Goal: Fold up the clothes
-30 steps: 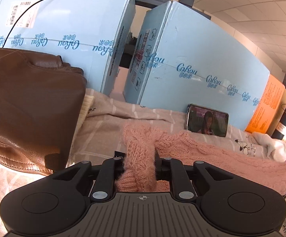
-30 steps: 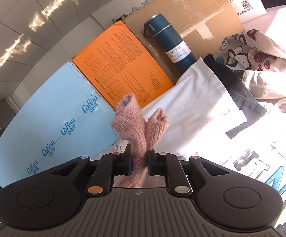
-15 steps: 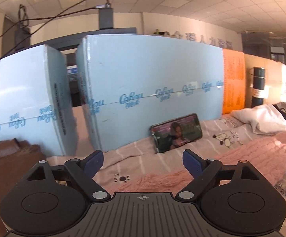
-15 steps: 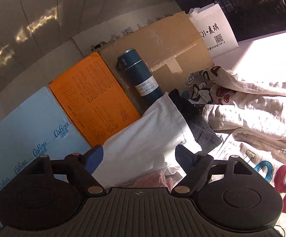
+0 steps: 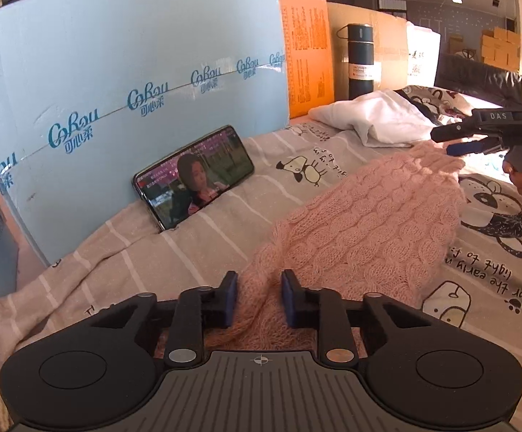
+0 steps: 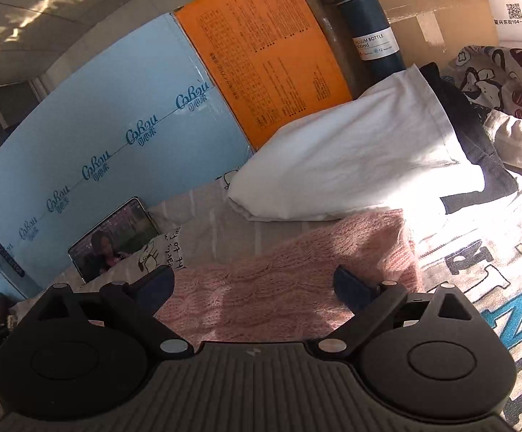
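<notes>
A pink knitted sweater (image 5: pixel 361 223) lies stretched flat on the grey cartoon-print bedsheet (image 5: pixel 225 237). My left gripper (image 5: pixel 259 297) is low over its near end, jaws partly open with a fold of the knit between the pads, not clamped. My right gripper (image 6: pixel 253 282) is wide open just above the sweater's other end (image 6: pixel 289 277). It also shows in the left wrist view (image 5: pixel 477 140), at the sweater's far right end.
A phone (image 5: pixel 194 176) playing video leans on a pale blue box (image 5: pixel 117 82). An orange box (image 6: pixel 271 46), a dark blue bottle (image 6: pixel 369 21) and a cardboard box stand behind. A white garment (image 6: pixel 351 151) and printed clothes (image 6: pixel 495 82) lie at right.
Both grippers were shut on the sweater a second ago and let it go. They have dropped low over the sweater, which now lies flat. The left jaws have narrowed around a fold.
</notes>
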`<state>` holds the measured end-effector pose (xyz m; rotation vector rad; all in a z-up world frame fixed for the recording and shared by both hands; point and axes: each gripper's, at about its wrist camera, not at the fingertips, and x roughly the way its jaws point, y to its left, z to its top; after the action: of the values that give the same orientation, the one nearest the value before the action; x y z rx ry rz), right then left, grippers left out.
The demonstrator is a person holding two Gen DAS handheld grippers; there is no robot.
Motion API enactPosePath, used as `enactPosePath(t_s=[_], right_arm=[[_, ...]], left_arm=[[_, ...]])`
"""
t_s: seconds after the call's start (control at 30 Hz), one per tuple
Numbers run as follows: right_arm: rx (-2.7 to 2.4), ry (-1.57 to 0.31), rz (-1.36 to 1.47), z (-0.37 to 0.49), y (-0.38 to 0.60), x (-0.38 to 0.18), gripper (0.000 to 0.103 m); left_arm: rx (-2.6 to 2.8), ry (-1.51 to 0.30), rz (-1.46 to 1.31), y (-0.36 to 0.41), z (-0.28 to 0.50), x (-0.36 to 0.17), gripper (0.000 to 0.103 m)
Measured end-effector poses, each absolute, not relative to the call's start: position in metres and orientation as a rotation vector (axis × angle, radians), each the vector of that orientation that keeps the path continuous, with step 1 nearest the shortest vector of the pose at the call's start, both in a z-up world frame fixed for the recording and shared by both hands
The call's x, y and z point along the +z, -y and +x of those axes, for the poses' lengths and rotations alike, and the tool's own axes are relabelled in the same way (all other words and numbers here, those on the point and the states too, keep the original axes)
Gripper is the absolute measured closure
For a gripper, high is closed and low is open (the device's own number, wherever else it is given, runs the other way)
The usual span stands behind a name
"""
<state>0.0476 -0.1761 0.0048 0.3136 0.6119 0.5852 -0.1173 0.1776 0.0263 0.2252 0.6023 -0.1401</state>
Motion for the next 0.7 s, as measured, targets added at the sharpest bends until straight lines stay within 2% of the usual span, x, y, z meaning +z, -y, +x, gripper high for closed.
enactPosePath(t_s=[0.17,0.37,0.63,0.7], right_arm=[[0.706,-0.438,0.196,0.022,0.165,0.014,0.007],[0.953,-0.325,-0.049,-0.016,0.129,0.015,0.005],[1.171,-0.102,-0.433,-0.075,0.089,0.018,0.005],[1.196,-0.083,-0.500,-0.086,0.085,0.016,0.010]], left_arm=[[-0.114,-0.466,0.306,-0.156,-0.156,0.039,0.093],[-0.080,-0.343,0.346,-0.121,-0.205,0.037,0.093],[-0.094,-0.297,0.382,-0.096,-0.248,0.026,0.093],[-0.099,-0.292,0.372,-0.092,-0.255,0.025,0.093]])
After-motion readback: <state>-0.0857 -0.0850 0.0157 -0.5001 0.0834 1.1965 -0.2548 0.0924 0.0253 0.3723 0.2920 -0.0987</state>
